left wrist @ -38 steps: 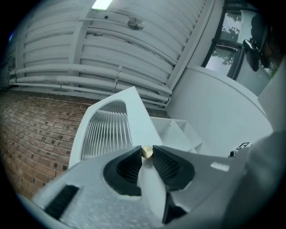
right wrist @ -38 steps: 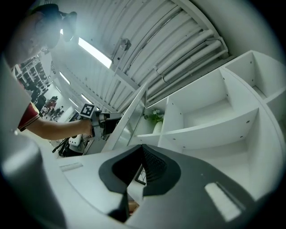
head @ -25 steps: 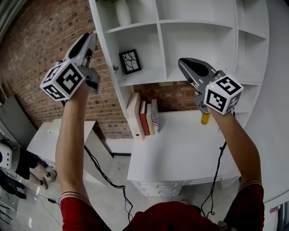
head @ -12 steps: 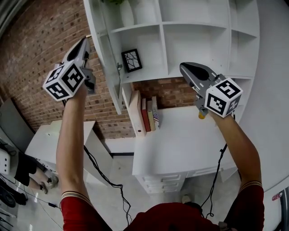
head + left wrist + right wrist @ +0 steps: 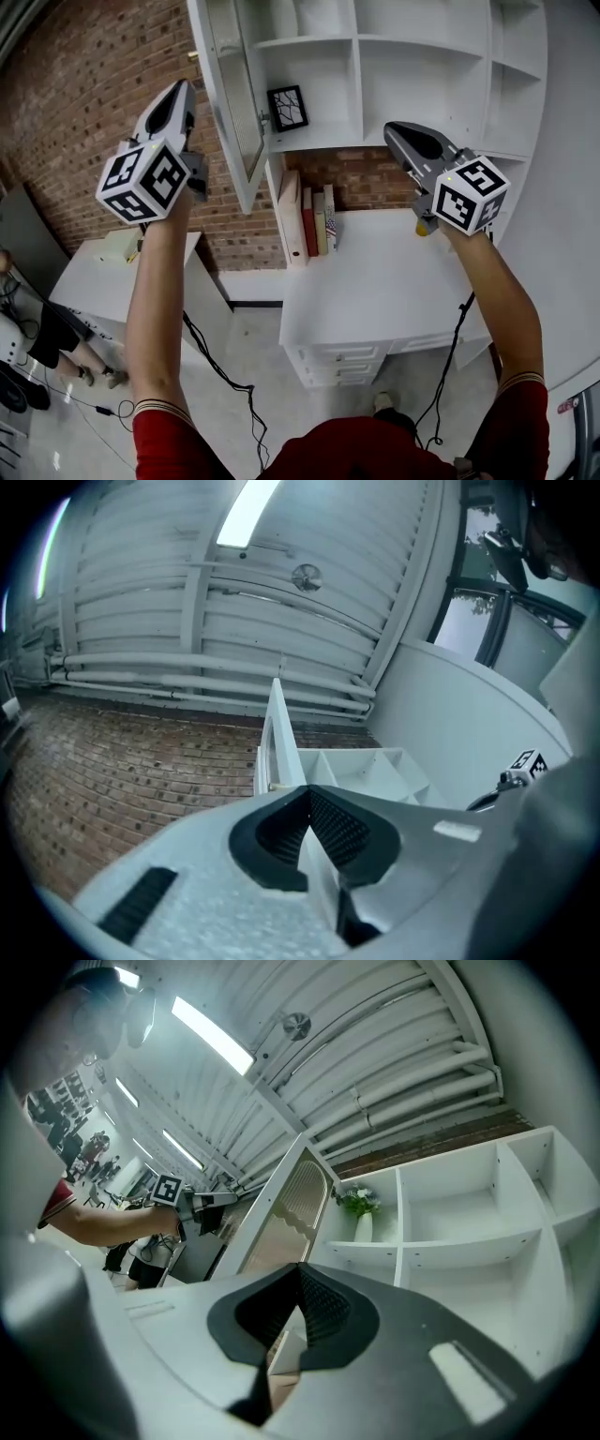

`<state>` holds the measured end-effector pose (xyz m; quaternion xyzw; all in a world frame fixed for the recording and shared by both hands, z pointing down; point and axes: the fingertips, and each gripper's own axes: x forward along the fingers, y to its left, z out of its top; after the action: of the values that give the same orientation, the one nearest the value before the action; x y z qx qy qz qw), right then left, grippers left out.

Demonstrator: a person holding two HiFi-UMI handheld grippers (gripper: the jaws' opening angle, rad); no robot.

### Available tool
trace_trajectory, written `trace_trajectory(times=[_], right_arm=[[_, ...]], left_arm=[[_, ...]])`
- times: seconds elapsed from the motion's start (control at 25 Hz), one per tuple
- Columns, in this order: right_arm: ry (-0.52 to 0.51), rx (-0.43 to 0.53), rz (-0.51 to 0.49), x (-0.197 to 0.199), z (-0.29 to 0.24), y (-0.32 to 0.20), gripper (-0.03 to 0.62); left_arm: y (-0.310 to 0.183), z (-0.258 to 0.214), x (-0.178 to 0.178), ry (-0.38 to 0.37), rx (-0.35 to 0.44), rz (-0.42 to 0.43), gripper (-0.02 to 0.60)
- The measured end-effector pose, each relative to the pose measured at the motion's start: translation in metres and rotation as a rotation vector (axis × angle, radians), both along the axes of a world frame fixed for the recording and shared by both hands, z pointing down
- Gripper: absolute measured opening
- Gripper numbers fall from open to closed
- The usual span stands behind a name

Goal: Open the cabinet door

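The white cabinet door [image 5: 234, 112] stands swung out from the wall shelf unit [image 5: 375, 42], its slatted panel facing left. My left gripper [image 5: 178, 94] hangs to the left of the door, apart from it, jaws shut with nothing between them. In the left gripper view the shut left gripper [image 5: 307, 808] points up at the door's edge [image 5: 278, 742]. My right gripper [image 5: 401, 131] is raised before the open shelves, jaws shut and empty. The right gripper view shows the right gripper [image 5: 300, 1288], the door [image 5: 291, 1213] and the left gripper's marker cube [image 5: 167, 1188] beyond it.
A framed picture [image 5: 287, 108] sits on the shelf behind the door. Books [image 5: 314, 220] stand on the white desk [image 5: 375, 291] below. A vase of flowers [image 5: 362, 1215] is on an upper shelf. A low white table [image 5: 103, 272] and a person [image 5: 56, 328] are at left.
The cabinet door has swung out from the shelf unit toward the left. My left gripper has come down and back; the right one has shifted slightly.
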<state>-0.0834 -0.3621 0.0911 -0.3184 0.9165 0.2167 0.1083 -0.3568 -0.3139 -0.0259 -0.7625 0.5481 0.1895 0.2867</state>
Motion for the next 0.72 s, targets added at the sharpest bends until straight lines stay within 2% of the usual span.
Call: trace_trajectory(times=[0.36, 0.52, 0.72], right_arm=[[-0.021, -0.01, -0.01, -0.003, 0.007, 0.008, 0.014], [-0.043, 0.008, -0.016, 0.011, 0.012, 0.012, 0.014], [-0.034, 0.078, 0.0, 0.032, 0.019, 0.02, 0.014]], left_arm=[[0.009, 0.049, 0.036, 0.025, -0.075, 0.136, 0.005], [0.011, 0.077, 0.065, 0.013, -0.095, 0.157, 0.004], [0.016, 0.105, 0.113, -0.029, -0.085, 0.165, 0.004]])
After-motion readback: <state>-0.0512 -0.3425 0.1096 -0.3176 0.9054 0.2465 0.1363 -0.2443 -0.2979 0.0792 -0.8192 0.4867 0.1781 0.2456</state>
